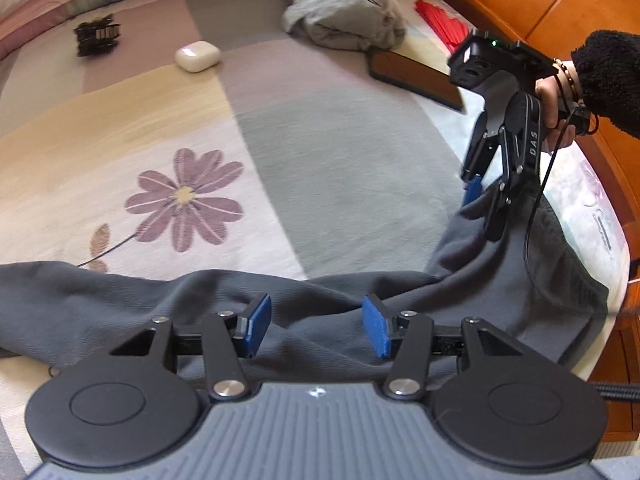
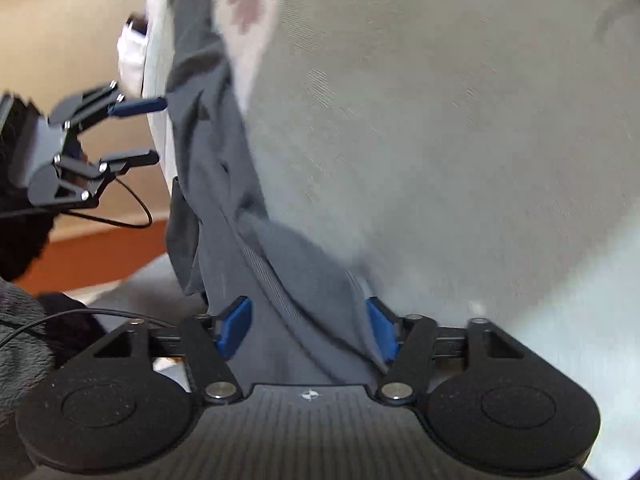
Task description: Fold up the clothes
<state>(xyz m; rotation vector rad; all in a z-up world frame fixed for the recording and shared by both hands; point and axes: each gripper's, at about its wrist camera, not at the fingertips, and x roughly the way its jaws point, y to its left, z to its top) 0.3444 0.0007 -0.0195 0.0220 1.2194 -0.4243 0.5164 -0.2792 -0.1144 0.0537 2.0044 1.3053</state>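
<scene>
Left wrist view: left gripper (image 1: 316, 330), jaws wide, cloth between but unpinched, hovers at 6 o'clock over the dark grey garment (image 1: 320, 304) strung rumpled along the near bed edge; right gripper (image 1: 486, 210) at 3 o'clock meets its waistband end. Earbud case (image 1: 197, 55), phone (image 1: 416, 76) and plush toy (image 1: 340, 4) lie at 11–1 o'clock, well apart.

Right wrist view: right gripper (image 2: 308, 330) likewise spread wide astride the garment (image 2: 216, 152), apparently positioned for pinching; left gripper (image 2: 148, 130) at 9 o'clock.

Close wrist views; shared grey garment (image 1: 320, 300)
</scene>
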